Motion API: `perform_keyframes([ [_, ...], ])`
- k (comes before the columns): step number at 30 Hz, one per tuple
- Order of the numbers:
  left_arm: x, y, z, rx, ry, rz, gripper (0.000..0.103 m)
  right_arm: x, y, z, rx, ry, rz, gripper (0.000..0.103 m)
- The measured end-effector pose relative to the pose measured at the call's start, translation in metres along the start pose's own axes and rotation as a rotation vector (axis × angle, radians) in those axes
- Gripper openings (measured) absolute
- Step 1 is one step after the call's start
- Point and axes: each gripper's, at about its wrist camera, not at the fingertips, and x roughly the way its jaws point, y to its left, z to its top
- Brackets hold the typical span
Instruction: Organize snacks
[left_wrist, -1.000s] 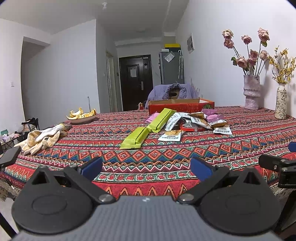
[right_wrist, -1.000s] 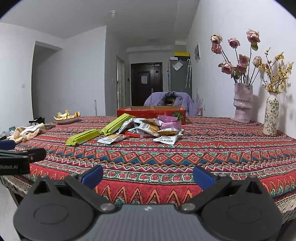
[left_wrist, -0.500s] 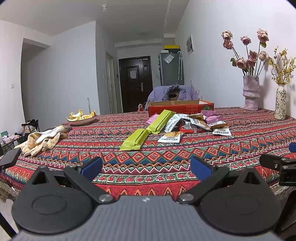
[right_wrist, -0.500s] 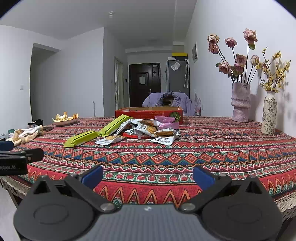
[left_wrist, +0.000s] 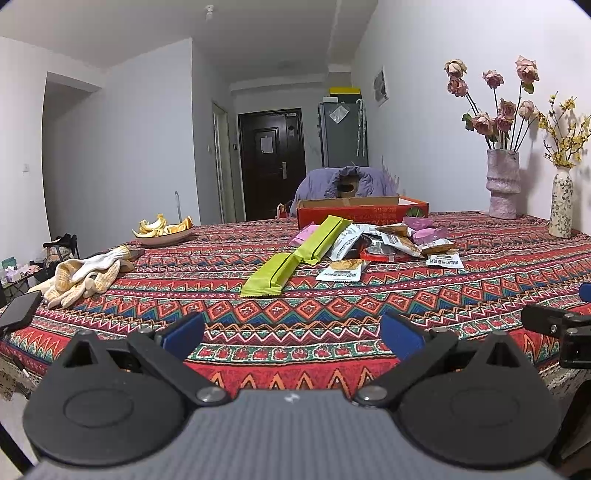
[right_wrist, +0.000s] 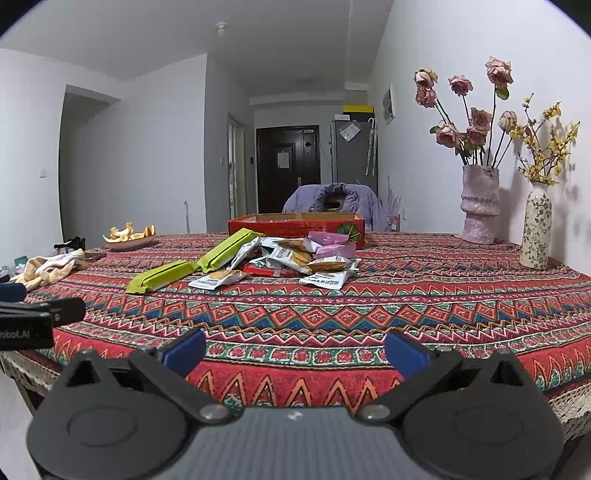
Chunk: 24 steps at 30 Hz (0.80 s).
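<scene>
Snacks (left_wrist: 373, 243) lie heaped well ahead of your left tool (left_wrist: 291, 336) and right tool (right_wrist: 295, 354), both spread wide and empty, short of the desk (left_wrist: 332, 314) edge. Risk: overlapping slick packets; a pinch may drag neighbours or slip.

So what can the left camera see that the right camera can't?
Only the left view shows the dark phone at the table's left edge, plus the right claw's tip poking in from the right. Only the right view shows the left claw's tip poking in from the left. Both show the green packets, the snack pile, the red box, the gloves, the peel plate and two vases.
</scene>
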Motion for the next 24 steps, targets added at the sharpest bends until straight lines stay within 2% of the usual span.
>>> perform_keyframes([
  [24,0.0022,0.0035,0.0032,-0.007,0.003,0.011,0.103,0.0027,0.0012,0.0037,-0.007,-0.007,0.005,0.103],
])
